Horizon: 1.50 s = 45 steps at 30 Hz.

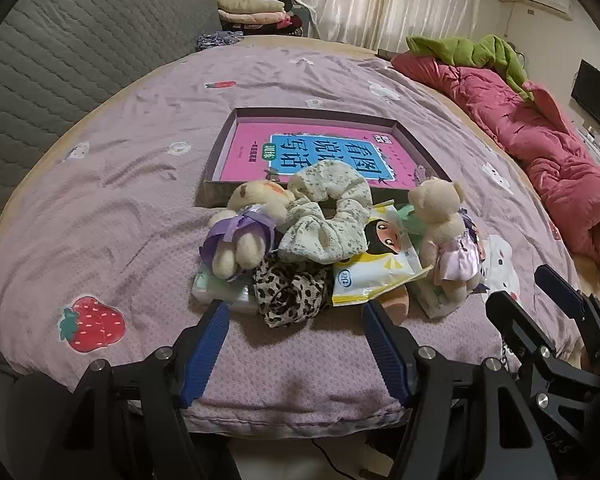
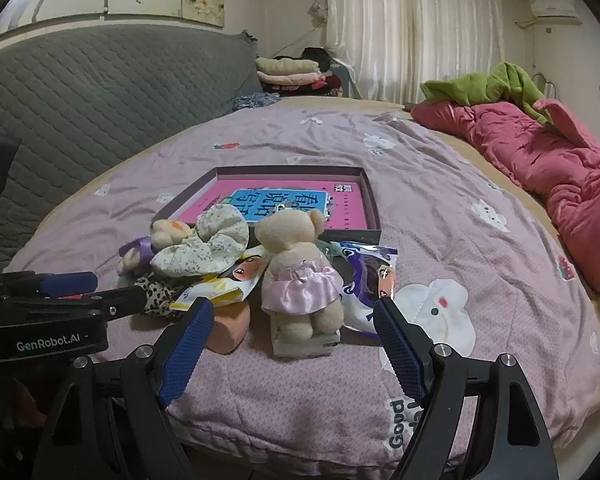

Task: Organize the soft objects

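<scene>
Both tools were spread wide, pinching nothing: left tool (image 1: 294, 310) low center, right tool (image 2: 294, 310) too. Leopard scrunchie (image 1: 290, 290) and pink-dress bear (image 2: 300, 280) sat mid-frame on the bed (image 1: 100, 200), in front of the box (image 1: 220, 152).

A bed under a lilac strawberry-print quilt (image 1: 140, 184) carries a shallow dark cardboard box (image 1: 220, 152), a heap of soft toys (image 1: 324, 240), and a rumpled pink duvet (image 1: 540, 148).
</scene>
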Each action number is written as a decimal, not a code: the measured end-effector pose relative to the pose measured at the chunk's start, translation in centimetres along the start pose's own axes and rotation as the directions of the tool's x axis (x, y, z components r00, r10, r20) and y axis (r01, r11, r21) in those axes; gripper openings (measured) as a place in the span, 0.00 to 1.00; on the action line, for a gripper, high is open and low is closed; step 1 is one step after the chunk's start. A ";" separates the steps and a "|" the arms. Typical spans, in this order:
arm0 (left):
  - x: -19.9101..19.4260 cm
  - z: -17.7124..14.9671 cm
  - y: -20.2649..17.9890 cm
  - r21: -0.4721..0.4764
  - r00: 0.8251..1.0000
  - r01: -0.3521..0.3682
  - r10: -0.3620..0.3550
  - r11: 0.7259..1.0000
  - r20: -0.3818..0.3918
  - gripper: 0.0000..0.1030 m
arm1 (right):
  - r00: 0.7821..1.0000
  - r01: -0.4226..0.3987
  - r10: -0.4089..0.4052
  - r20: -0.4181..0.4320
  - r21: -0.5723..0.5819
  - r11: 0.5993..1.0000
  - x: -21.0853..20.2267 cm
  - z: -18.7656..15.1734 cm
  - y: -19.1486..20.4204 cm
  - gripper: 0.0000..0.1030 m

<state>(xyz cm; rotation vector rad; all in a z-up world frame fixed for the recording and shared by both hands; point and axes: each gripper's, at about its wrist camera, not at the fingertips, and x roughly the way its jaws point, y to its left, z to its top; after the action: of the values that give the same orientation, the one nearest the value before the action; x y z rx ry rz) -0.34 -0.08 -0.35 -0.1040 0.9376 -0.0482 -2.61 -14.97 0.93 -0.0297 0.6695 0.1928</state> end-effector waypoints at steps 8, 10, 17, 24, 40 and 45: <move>-0.2 0.2 0.2 -0.006 1.000 -0.001 0.001 1.000 0.003 0.66 | 1.000 -0.009 0.009 0.014 -0.001 1.000 -0.1 0.1 0.0 0.80; -0.3 0.2 0.1 -0.004 1.000 -0.006 0.006 1.000 0.006 0.66 | 1.000 -0.008 0.008 0.015 -0.001 1.000 -0.2 0.1 0.0 0.80; -0.3 0.3 0.4 -0.011 1.000 -0.012 0.012 1.000 0.010 0.66 | 1.000 -0.008 0.008 0.016 -0.002 1.000 -0.3 0.1 0.1 0.80; -0.3 0.2 0.1 -0.002 1.000 -0.012 0.012 1.000 0.012 0.66 | 1.000 -0.009 0.009 0.016 0.000 1.000 -0.3 0.1 0.0 0.80; -0.3 0.1 0.1 0.000 1.000 -0.012 0.012 1.000 0.014 0.66 | 1.000 -0.007 0.007 0.024 0.003 1.000 -0.5 0.4 0.1 0.80; -0.1 0.1 0.3 0.000 1.000 -0.014 0.014 1.000 0.008 0.66 | 1.000 -0.004 0.003 0.027 0.001 1.000 -0.6 0.3 0.1 0.80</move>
<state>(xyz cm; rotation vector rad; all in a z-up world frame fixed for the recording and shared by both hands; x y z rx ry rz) -0.31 0.21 -0.18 -0.0977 0.9302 -0.0352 -2.86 -14.94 1.56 -0.0250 0.6429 0.1959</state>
